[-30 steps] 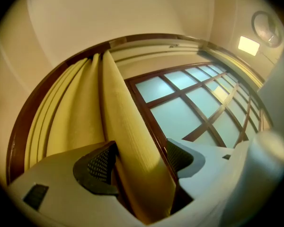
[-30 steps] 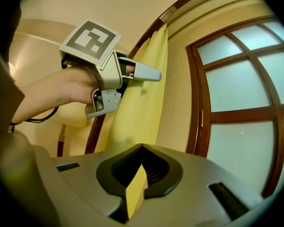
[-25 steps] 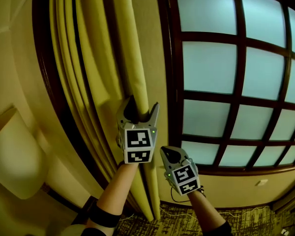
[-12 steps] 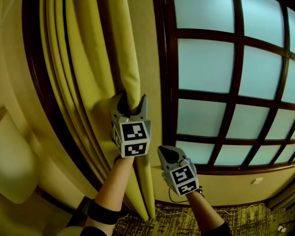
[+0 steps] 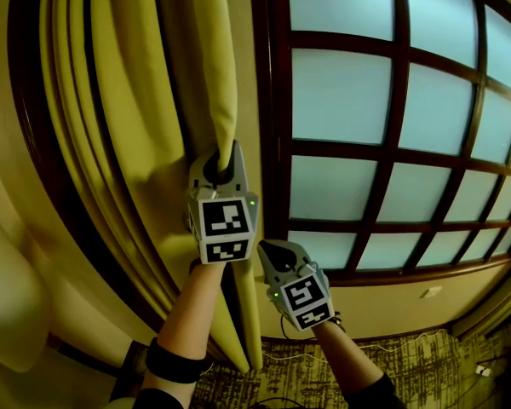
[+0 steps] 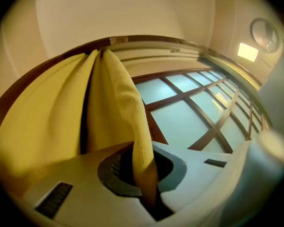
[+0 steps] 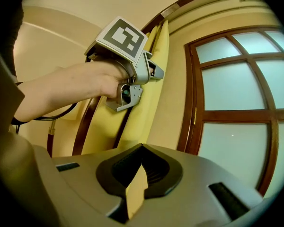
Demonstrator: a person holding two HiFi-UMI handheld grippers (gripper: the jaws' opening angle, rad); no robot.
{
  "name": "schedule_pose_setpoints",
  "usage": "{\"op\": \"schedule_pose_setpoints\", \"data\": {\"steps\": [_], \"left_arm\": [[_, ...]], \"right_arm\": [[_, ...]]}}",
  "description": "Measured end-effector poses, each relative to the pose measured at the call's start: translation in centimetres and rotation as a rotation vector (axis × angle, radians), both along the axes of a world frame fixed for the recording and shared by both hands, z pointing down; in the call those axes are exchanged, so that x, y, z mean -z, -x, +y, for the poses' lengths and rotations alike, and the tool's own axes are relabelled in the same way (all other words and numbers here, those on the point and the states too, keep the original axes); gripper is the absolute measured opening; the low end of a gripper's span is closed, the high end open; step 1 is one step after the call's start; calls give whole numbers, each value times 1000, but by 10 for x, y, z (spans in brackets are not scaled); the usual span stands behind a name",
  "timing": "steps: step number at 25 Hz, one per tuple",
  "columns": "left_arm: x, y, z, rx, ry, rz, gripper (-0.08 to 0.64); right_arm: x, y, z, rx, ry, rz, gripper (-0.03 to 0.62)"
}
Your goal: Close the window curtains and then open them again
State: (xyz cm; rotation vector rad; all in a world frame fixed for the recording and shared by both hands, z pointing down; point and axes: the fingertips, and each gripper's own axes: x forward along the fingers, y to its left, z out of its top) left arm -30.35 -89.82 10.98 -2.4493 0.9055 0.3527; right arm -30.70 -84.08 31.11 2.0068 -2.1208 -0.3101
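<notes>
A yellow curtain [image 5: 145,100] hangs bunched in folds to the left of the dark-framed window [image 5: 349,92]. My left gripper [image 5: 220,156] points up at the curtain's right-hand edge fold. Its jaws have just been closing and now pinch that fold, which runs down between them in the left gripper view [image 6: 144,174]. The right gripper view shows the left gripper [image 7: 157,71] against the curtain [image 7: 146,98]. My right gripper [image 5: 272,250] sits lower and to the right, apart from the left one, jaws together [image 7: 137,183]. A thin yellowish sliver shows between them; I cannot tell what it is.
The window's frosted panes sit in a brown grid; its left frame post [image 5: 268,143] stands just right of the curtain edge. Patterned carpet [image 5: 409,373] with a thin cable lies below. A pale rounded shape [image 5: 8,305] is on the left wall.
The left gripper's jaws stood open around the curtain edge and have shut on it. That gripper has shifted slightly left and up in the head view. The right gripper has hardly moved.
</notes>
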Motion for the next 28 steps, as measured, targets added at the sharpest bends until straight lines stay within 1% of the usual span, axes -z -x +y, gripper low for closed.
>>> {"op": "schedule_pose_setpoints", "data": {"steps": [4,8,12,15,19,23,26,28], "left_arm": [[9,-28,10,-56,-25,8,8],[15,-65,29,-115,-33,21,8],[22,-99,53,-146,-37,22,8],[25,-128,77,-159,-44,7,8],[18,-173,126,-214,-34,-18,8],[19,-216,176,-259,-31,-6,8],[27,-237,204,-266,-33,-2,8],[35,-246,219,-260,-30,15,8]], "right_arm": [[3,-21,13,-80,1,21,12],[-4,-61,38,-177,6,9,12],[-3,-101,74,-252,2,5,12],[4,-126,103,-288,-10,8,12],[9,-160,149,-332,-15,4,12],[11,-200,191,-374,-23,-20,12],[9,-224,218,-390,-26,-28,12],[10,-238,234,-395,-30,-34,12]]}}
